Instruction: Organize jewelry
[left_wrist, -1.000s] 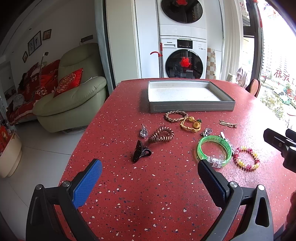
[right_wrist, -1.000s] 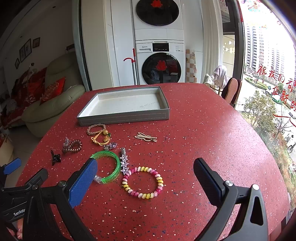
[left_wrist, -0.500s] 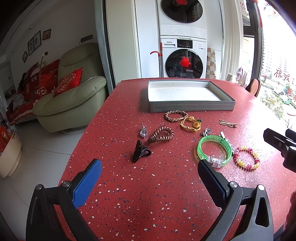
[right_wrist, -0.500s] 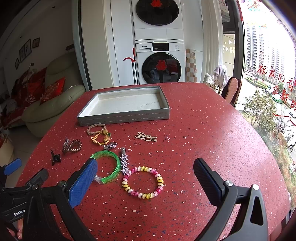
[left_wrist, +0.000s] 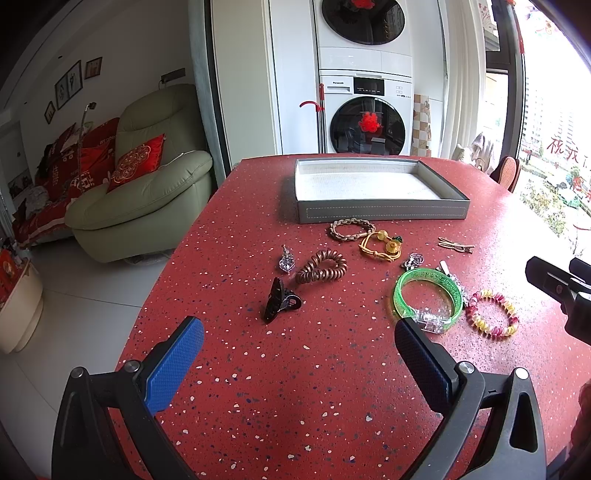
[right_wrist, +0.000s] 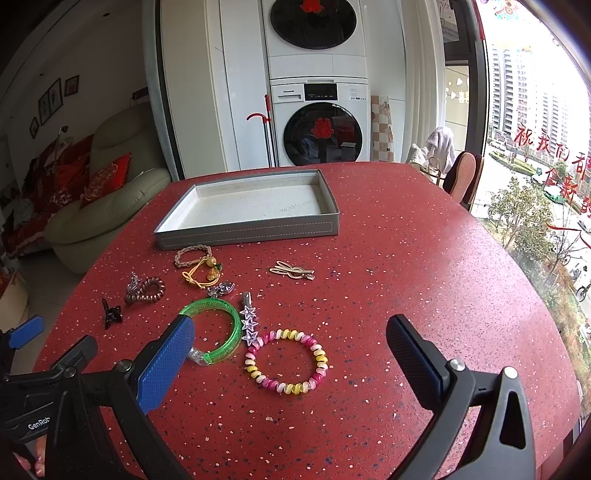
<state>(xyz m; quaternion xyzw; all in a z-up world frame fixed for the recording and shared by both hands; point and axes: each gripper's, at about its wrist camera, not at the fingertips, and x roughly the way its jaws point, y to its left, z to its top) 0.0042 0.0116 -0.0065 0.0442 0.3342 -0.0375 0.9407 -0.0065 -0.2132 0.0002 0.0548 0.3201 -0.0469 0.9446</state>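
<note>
An empty grey tray sits at the far side of the red table. In front of it lie several pieces: a braided bracelet, a yellow cord charm, a gold hair clip, a brown coil tie, a black claw clip, a green bangle, a star clip and a pink-yellow coil bracelet. My left gripper hovers open near the claw clip. Open too, my right gripper hangs over the coil bracelet.
The table curves off at the left and right edges. A green armchair stands to the left, a chair at the far right, stacked washing machines behind. Bare tabletop lies to the right of the jewelry.
</note>
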